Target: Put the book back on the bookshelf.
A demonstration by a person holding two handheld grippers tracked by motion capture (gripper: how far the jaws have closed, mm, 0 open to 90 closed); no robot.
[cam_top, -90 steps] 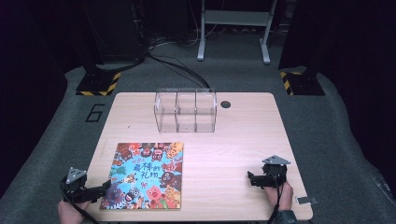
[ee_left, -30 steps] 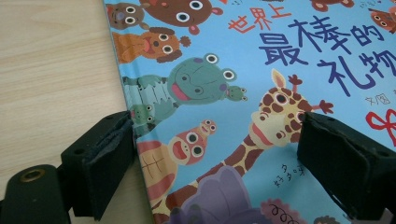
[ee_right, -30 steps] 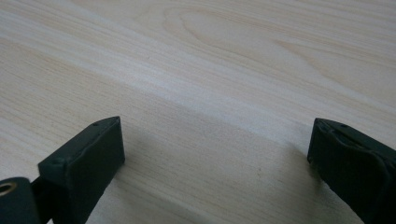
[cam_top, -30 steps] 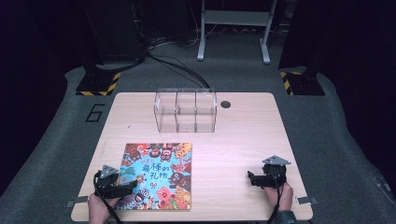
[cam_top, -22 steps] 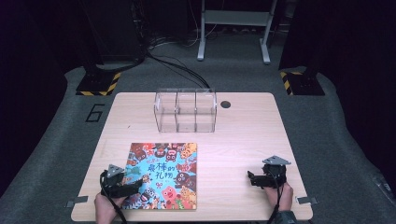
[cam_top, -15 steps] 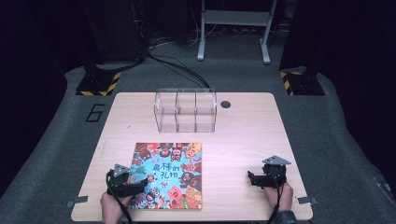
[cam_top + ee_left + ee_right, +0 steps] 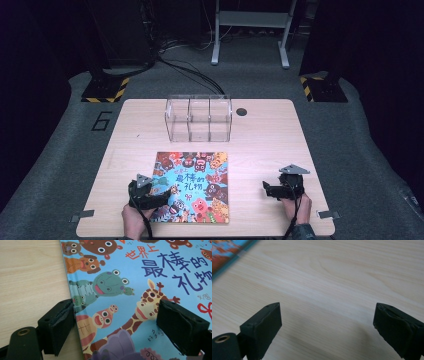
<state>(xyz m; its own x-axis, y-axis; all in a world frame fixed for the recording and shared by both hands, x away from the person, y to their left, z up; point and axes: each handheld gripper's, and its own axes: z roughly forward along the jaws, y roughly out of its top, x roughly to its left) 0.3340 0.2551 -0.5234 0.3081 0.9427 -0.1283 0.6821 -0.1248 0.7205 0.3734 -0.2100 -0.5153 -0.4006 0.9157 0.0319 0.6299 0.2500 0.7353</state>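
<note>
A colourful picture book (image 7: 192,187) lies flat on the wooden table (image 7: 260,135), near the front edge. My left gripper (image 7: 162,192) is at the book's lower left corner and stands open. In the left gripper view, one pad (image 7: 62,322) rests against the book's left edge (image 7: 71,290), and the other hovers over the giraffe on the cover. My right gripper (image 7: 267,190) is low over bare wood to the right of the book, pointing towards it. Its jaws (image 7: 327,312) have just been closing a little but still stand wide, with nothing between them.
A clear plastic box (image 7: 199,118) with three compartments stands at the back middle of the table. A dark round hole (image 7: 241,112) sits just right of it. Bare wood lies between the book and the box.
The book has slid to the right across the table, and the left gripper has gone along at its left edge. The right gripper is in much the same place.
</note>
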